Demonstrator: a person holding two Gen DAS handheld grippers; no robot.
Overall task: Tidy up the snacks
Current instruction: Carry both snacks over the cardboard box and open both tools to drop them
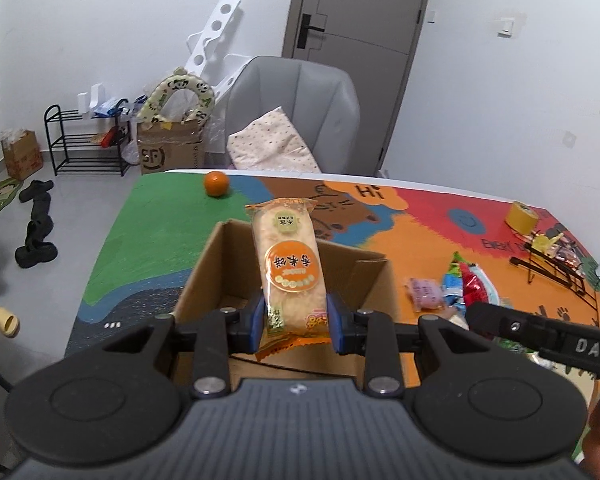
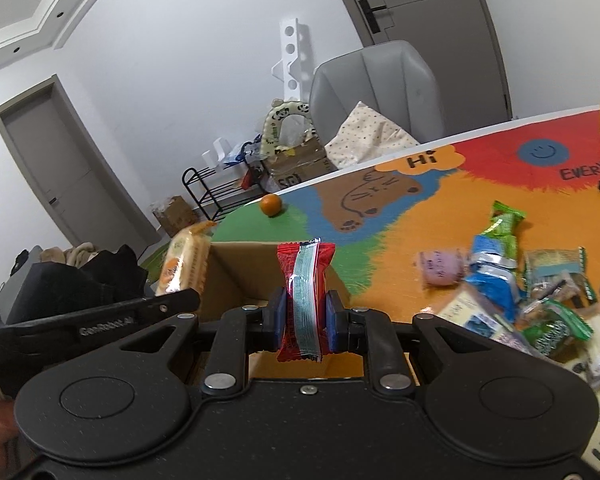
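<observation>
On the colourful table (image 1: 148, 240), above the cardboard box (image 1: 216, 272), the left gripper (image 1: 296, 322) clamps a rice cracker packet (image 1: 288, 264); the right gripper (image 2: 304, 316) clamps a red snack packet (image 2: 305, 292).

Even, bright indoor light is filling both views, diffuse and apparently coming from overhead; no hard shadows are showing. A soft shadow is sitting just beside the orange (image 1: 216, 184) on the counter (image 1: 148, 236). Fisheye distortion is bending the door (image 2: 48, 160) and ceiling lines strongly toward the edges, and dark vignetting is cutting the corners. Motion blur is smearing the loose snack pile (image 2: 512, 292) in the right wrist view; the pink packet (image 1: 424, 294) is looking soft too. Mild glare is glinting off the red snack packet (image 2: 305, 300). The rice cracker pack (image 1: 290, 272) is staying sharp, print legible. The white walls are looking slightly bluish.
</observation>
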